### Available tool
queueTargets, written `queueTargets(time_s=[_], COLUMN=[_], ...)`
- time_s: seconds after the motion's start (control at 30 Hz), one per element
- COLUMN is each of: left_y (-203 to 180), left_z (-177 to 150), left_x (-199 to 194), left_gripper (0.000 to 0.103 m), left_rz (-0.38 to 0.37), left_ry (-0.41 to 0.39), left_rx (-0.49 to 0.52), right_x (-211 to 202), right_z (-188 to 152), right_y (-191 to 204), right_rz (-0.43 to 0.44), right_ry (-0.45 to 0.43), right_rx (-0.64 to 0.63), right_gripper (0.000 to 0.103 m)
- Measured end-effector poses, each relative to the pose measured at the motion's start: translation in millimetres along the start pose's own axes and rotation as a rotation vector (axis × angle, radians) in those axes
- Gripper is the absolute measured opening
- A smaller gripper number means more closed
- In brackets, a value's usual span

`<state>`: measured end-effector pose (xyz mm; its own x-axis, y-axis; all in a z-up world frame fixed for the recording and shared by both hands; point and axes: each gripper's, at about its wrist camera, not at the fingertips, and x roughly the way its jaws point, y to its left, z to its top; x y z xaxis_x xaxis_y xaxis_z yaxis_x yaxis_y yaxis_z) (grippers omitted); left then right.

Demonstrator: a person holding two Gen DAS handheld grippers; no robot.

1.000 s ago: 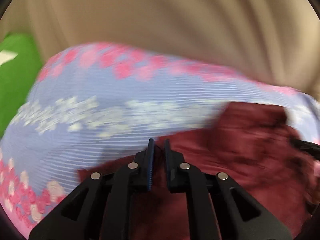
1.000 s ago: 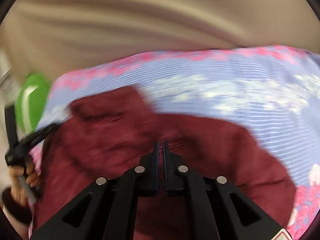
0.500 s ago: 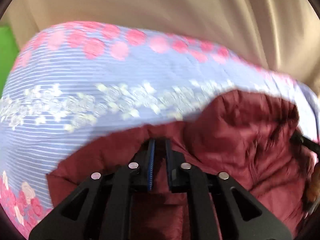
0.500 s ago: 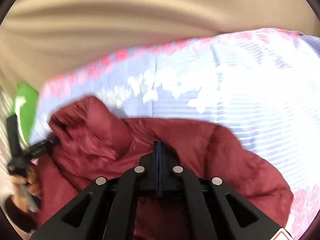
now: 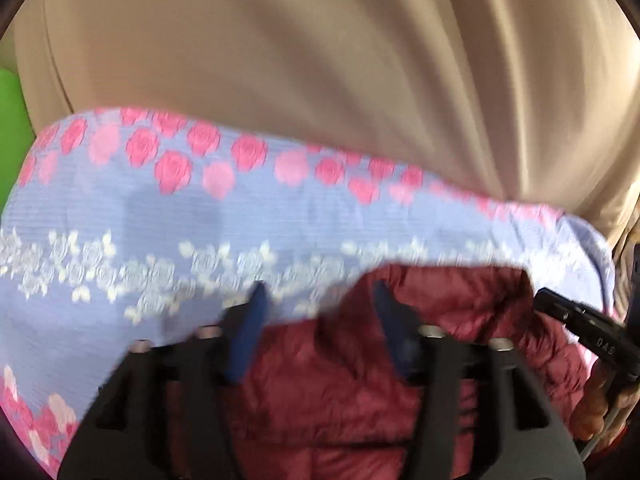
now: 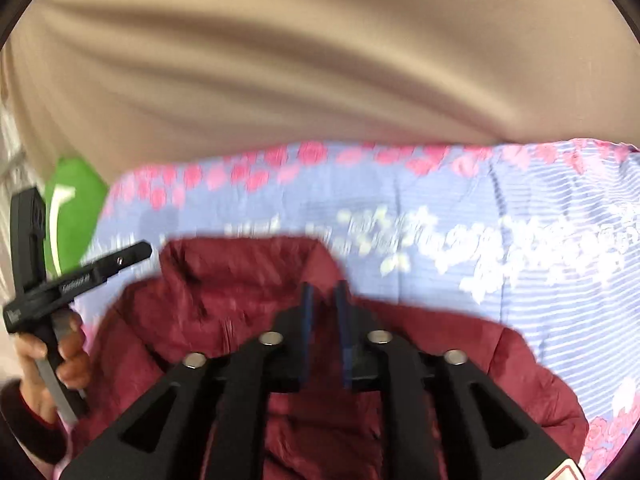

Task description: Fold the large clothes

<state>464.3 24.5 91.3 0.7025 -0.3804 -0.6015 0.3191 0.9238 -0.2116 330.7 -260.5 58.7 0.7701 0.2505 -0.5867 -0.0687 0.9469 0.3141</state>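
1. Grippers first: you hold two, one in each hand. Your left gripper (image 5: 318,312) has its blue pads spread wide and its jaws are opening; the maroon fabric lies below and between them, but the pads do not press on it.
2. Your right gripper (image 6: 323,312) shows a narrow gap between its pads, and its jaws are opening too, with nothing pinched between them.
3. One garment is in front of you: a maroon puffer jacket (image 6: 248,312), lying bunched just under both grippers, its collar end raised toward the far side.
4. Your left hand (image 6: 48,364) shows at the left edge of the right wrist view, wrapped around its gripper's handle beside the jacket.
5. One bedspread (image 5: 200,224), lilac with pink roses and a white flower band, carries the jacket.
6. One green object (image 6: 72,208) sits past the bedspread's left corner; blur hides what it is.
7. Farthest, one beige curtain (image 5: 320,60) hangs in folds behind the bed.
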Motion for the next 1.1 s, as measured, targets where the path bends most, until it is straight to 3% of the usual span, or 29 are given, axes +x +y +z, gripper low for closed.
queueTargets(time_s=[0.07,0.13,0.17,0.2,0.33,0.6,0.67,0.73,0.8,0.9,1.1], left_y=[4,-5,-10,-13,-21,-15,-13,-18,-23,-35,-42], left_z=[5,-6,-13,-22,-52,-73,-74,-68,-61,-49,-67], left_x=[12,24,34,41,39,12,1,-13,-30,-40,16], left_gripper=[0.064,0.056,0.035,0.023,0.021,0.022,0.022,0.023,0.023,0.027,0.030], left_rz=[-0.050,-0.038,-0.020,-0.013,0.052,0.060,0.035,0.005,-0.021,-0.031,0.084], left_ry=[0.027,0.088,0.131,0.170,0.181,0.166,0.164,0.135,0.095,0.062,0.201], left_rx=[-0.056,-0.080,-0.064,-0.043,0.038,0.034,0.035,0.035,0.039,0.043,0.088], right_x=[19,40,46,45,31,34,25,0,-14,-11,45], right_z=[10,6,1,-4,-35,-51,-46,-37,-31,-22,-49], right_y=[7,12,14,16,16,4,7,17,23,28,18], right_rz=[0.006,-0.006,-0.019,-0.015,-0.020,-0.008,-0.006,-0.011,0.000,0.034,-0.045], right_ry=[0.009,0.058,0.081,0.090,0.123,0.177,0.169,0.084,0.040,0.056,0.195], right_rx=[0.040,0.059,0.045,0.024,-0.071,-0.066,-0.055,-0.073,-0.081,-0.059,-0.057], right_gripper=[0.027,0.021,0.016,0.014,0.009,0.006,0.012,0.022,0.023,0.023,0.008])
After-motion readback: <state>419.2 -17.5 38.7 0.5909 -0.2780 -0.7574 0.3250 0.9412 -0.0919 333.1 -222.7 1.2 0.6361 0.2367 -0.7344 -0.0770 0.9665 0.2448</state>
